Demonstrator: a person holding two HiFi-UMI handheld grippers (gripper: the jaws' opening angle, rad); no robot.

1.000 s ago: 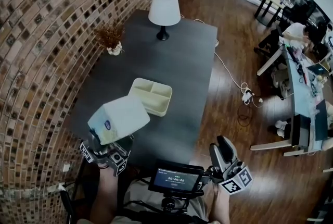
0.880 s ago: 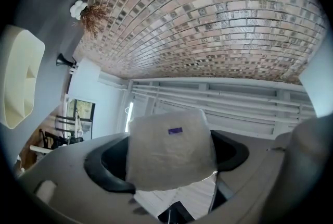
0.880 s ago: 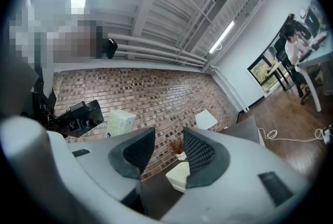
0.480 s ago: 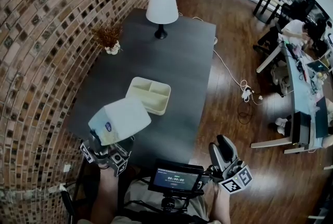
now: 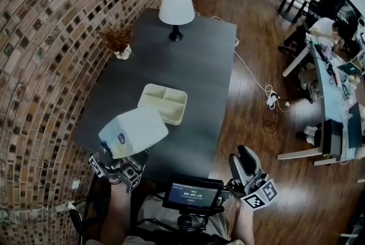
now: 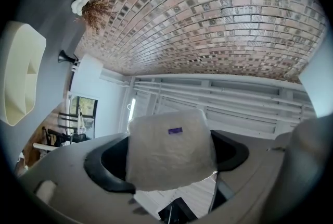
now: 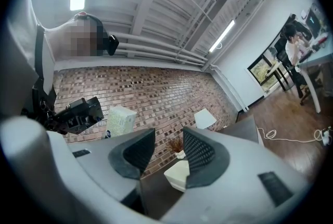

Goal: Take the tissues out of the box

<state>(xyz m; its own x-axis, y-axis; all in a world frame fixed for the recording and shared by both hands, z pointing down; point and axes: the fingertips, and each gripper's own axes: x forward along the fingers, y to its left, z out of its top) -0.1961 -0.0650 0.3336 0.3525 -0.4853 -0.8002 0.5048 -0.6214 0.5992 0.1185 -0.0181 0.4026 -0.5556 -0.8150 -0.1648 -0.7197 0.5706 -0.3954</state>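
A pale tissue box (image 5: 134,131) with a small blue mark is held tilted in the air over the front left corner of the dark table (image 5: 194,61). My left gripper (image 5: 122,157) is under it, shut on it. In the left gripper view the whitish tissue box (image 6: 169,147) fills the gap between the two dark pads. My right gripper (image 5: 243,157) is off the table's front right edge, pointing up, open and empty. In the right gripper view the right gripper (image 7: 161,152) shows a clear gap, and the tissue box (image 7: 119,120) appears far off to the left.
A cream compartment tray (image 5: 165,103) lies on the table just beyond the box. A white lamp (image 5: 175,7) and a dried plant in a small pot (image 5: 118,40) stand at the far end. A brick wall runs along the left. A small screen (image 5: 193,195) sits between my hands.
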